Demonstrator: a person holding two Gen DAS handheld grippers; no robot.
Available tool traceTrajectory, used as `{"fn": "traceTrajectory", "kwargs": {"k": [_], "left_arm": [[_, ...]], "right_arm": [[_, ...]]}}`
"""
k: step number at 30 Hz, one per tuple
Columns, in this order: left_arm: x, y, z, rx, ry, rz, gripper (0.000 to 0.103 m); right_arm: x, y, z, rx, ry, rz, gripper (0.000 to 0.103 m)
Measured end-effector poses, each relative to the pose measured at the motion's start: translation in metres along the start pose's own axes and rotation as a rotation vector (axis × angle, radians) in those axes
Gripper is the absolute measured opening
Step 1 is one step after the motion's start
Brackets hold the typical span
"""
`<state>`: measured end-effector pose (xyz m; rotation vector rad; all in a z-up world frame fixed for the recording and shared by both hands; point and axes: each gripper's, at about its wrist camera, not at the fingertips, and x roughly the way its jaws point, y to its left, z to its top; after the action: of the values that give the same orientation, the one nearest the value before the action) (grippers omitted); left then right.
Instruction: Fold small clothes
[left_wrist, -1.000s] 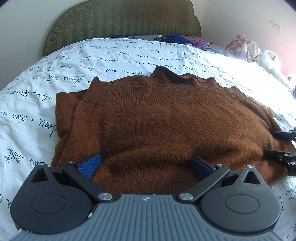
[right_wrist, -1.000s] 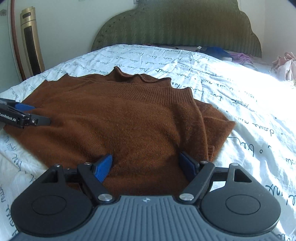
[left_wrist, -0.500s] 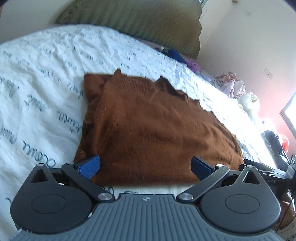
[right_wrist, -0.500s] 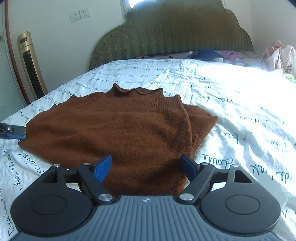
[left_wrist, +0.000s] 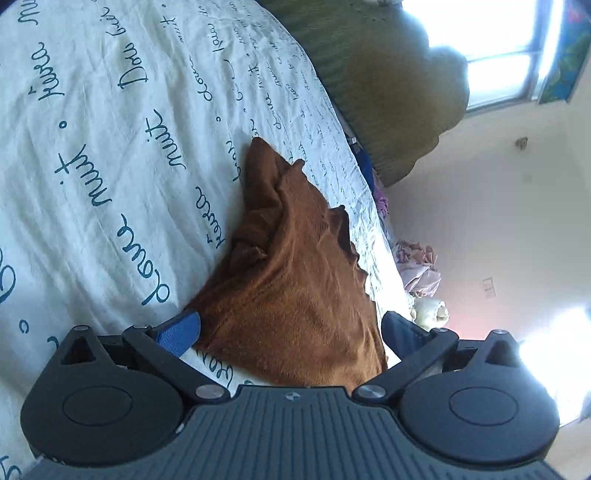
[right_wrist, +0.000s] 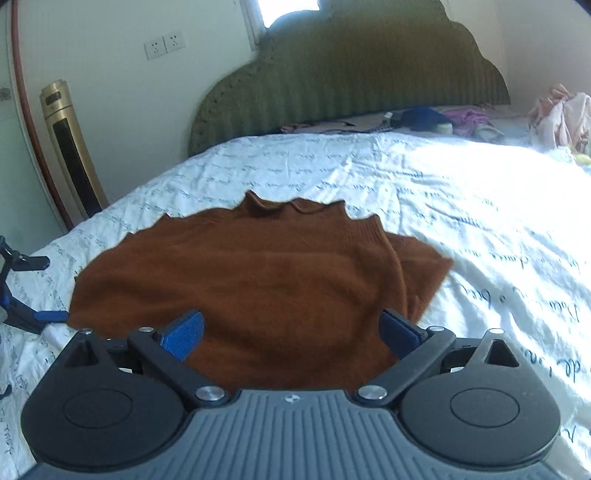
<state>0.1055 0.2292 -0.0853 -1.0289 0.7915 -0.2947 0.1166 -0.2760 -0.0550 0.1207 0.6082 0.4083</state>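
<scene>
The brown knitted sweater lies flat on the white bedsheet printed with blue script, partly folded: a sleeve layer is tucked under its right edge, and the ribbed, scalloped hems point toward the green padded headboard. This flat lay keeps the near edge accessible to both tools

The right gripper hovers over the near edge of the sweater with its blue-padded fingers spread wide; the jaws are released and hold nothing. Its level, centred pose suits a grasp on the near hem

The left gripper is rolled steeply to one side at the sweater's left corner, jaws likewise released, with cloth lying between the fingers but not pinched. In the right wrist view it appears at the left margin, just beside that corner

Judged from this layout, the next fold likely requires both jaws to close on the near corners. Thick knit may slip from a shallow bite
</scene>
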Motion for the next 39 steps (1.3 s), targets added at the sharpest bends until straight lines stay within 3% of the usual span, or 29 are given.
{"fn": "traceTrajectory", "kwargs": {"k": [4, 8, 10, 12, 14, 16, 21, 25, 28, 29, 31, 33, 35, 39], "left_arm": [[-0.003, -0.007, 0.017, 0.000, -0.016, 0.005, 0.103], [0.007, -0.029, 0.064, 0.158, 0.028, 0.079, 0.103], [0.026, -0.035, 0.087, 0.222, 0.087, 0.117, 0.103], [0.053, -0.032, 0.112, 0.220, 0.146, 0.148, 0.103], [0.079, -0.028, 0.127, 0.221, 0.234, 0.118, 0.103], [0.097, -0.028, 0.133, 0.211, 0.262, 0.136, 0.103], [0.144, -0.046, 0.136, 0.321, 0.396, 0.129, 0.103], [0.166, -0.052, 0.145, 0.343, 0.447, 0.120, 0.103], [0.180, -0.062, 0.146, 0.429, 0.479, 0.126, 0.095], [0.183, -0.063, 0.145, 0.455, 0.494, 0.128, 0.088], [0.190, -0.065, 0.147, 0.485, 0.503, 0.127, 0.070], [0.194, -0.060, 0.151, 0.466, 0.524, 0.121, 0.042], [0.198, -0.055, 0.154, 0.459, 0.543, 0.112, 0.026], [0.197, -0.048, 0.158, 0.460, 0.549, 0.086, 0.019]], "right_arm": [[0.011, 0.036, 0.021, -0.026, -0.010, 0.047, 0.102], [0.017, 0.074, 0.025, -0.078, -0.012, 0.082, 0.102], [0.020, 0.099, 0.022, -0.142, -0.008, 0.100, 0.102], [0.024, 0.126, 0.016, -0.192, -0.002, 0.122, 0.102], [0.030, 0.148, 0.011, -0.214, 0.009, 0.146, 0.102], [0.038, 0.168, 0.006, -0.229, 0.026, 0.165, 0.102], [0.054, 0.204, -0.006, -0.244, 0.077, 0.194, 0.102], [0.069, 0.228, -0.010, -0.245, 0.103, 0.196, 0.102], [0.080, 0.246, -0.011, -0.269, 0.088, 0.140, 0.102], [0.083, 0.251, -0.011, -0.274, 0.083, 0.121, 0.102], [0.088, 0.263, -0.013, -0.266, 0.084, 0.116, 0.102], [0.095, 0.275, -0.016, -0.274, 0.082, 0.089, 0.102], [0.102, 0.291, -0.021, -0.320, 0.072, 0.047, 0.102], [0.113, 0.317, -0.034, -0.463, 0.045, -0.034, 0.102]]}}
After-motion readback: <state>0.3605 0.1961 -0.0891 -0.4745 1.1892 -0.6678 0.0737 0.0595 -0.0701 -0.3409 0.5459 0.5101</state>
